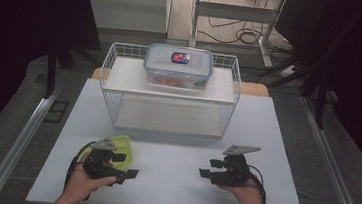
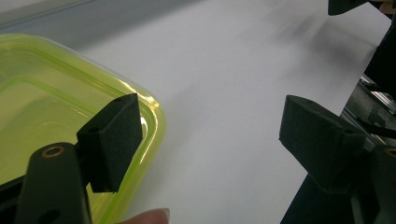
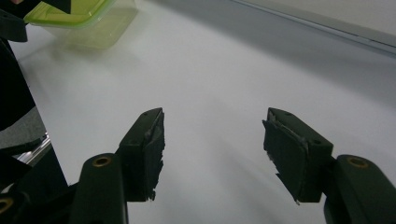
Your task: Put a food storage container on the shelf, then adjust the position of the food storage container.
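Observation:
A lime-green lidded plastic container point(image 1: 120, 143) lies on the white table point(image 1: 170, 194) at the near left. My left gripper point(image 1: 126, 165) sits just in front of it, held in a hand, jaws pointing right. In the left gripper view the left gripper point(image 2: 212, 116) stands open, one pad point(image 2: 116, 135) over the container's point(image 2: 46, 102) corner rim and only bare table between the pads. My right gripper point(image 1: 209, 168) rests near the front right, pointing left. It point(image 3: 215, 123) is open and holds nothing, with the green container point(image 3: 86, 21) far off at the top left.
A white wire basket rack point(image 1: 105, 69) stands at the back middle of the table. A clear food box with a blue-rimmed lid point(image 1: 178, 65) sits on its upper shelf. Cables and desk legs lie on the floor beyond the table.

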`<state>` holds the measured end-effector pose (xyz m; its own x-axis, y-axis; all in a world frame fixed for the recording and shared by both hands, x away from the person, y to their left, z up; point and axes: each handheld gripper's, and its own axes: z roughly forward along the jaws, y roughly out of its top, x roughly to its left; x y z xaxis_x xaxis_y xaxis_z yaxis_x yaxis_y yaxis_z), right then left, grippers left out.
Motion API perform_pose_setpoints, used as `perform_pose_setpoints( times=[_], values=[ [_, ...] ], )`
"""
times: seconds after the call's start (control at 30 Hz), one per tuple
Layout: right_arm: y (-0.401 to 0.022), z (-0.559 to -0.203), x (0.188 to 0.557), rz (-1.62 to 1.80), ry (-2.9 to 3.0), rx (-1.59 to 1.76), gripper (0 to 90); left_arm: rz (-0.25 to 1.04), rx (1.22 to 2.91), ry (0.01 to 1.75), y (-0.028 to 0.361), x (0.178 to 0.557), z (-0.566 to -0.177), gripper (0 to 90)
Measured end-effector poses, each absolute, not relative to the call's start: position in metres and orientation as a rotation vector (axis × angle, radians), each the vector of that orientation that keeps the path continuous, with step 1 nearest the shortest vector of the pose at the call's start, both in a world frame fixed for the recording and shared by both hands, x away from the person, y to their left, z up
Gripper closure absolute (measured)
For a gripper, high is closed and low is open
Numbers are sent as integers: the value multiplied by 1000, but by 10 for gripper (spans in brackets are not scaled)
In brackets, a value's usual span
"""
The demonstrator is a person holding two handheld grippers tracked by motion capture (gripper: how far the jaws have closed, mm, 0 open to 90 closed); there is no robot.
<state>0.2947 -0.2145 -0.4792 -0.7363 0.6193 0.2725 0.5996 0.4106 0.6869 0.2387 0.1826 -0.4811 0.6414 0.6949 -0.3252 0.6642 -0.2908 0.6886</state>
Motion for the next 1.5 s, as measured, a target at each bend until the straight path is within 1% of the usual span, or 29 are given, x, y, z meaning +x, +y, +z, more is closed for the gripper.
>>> perform_pose_setpoints(
  times=[0.37,0.43,0.47,0.5,0.53,0.57,0.6,0.63,0.67,0.73,0.77,0.8,0.83,0.87,0.9,0.93,0.97,1.03,1.1,1.17,1.5],
  values=[
    [-219,-479,296,1265,2599,1158,382,96,1977,1102,199,242,-468,218],
    [-220,-479,297,1265,2597,1165,379,127,1974,1110,204,244,-463,249],
    [-220,-479,297,1269,2593,1170,380,156,1970,1122,210,247,-460,290],
    [-220,-479,297,1269,2593,1170,380,156,1970,1122,210,247,-460,318],
    [-220,-479,297,1271,2594,1170,379,162,1965,1135,215,251,-458,318],
    [-220,-479,298,1272,2593,1173,378,167,1964,1152,219,255,-457,374],
    [-220,-480,298,1270,2594,1175,377,174,1969,1174,226,262,-456,466],
    [-220,-480,298,1270,2594,1175,377,174,1969,1174,226,262,-456,497],
    [-221,-480,299,1268,2594,1175,377,179,1974,1190,230,269,-456,497],
    [-222,-480,299,1268,2583,1185,377,175,1975,1216,237,279,-456,598],
    [-223,-480,300,1272,2560,1199,377,165,1979,1226,242,290,-457,731],
    [-223,-480,300,1272,2560,1199,377,165,1979,1226,242,290,-457,771],
    [-225,-480,300,1273,2552,1210,378,148,2009,1248,246,303,-461,824],
    [-225,-480,300,1273,2552,1210,378,148,2009,1248,246,303,-461,861],
    [-225,-480,300,1277,2550,1214,377,152,2033,1262,246,310,-463,861],
    [-225,-481,301,1272,2554,1217,377,153,2051,1267,246,316,-466,889],
    [-224,-482,301,1269,2557,1216,377,152,2056,1271,246,320,-467,899],
    [-222,-483,300,1260,2570,1209,376,134,2048,1293,246,331,-473,900],
    [-222,-483,300,1258,2573,1207,375,147,2074,1318,246,339,-479,900],
    [-222,-483,301,1256,2576,1205,373,117,2071,1326,247,344,-483,900],
    [-223,-482,300,1292,2575,1189,371,45,2126,1317,238,349,-491,900]
  ],
)
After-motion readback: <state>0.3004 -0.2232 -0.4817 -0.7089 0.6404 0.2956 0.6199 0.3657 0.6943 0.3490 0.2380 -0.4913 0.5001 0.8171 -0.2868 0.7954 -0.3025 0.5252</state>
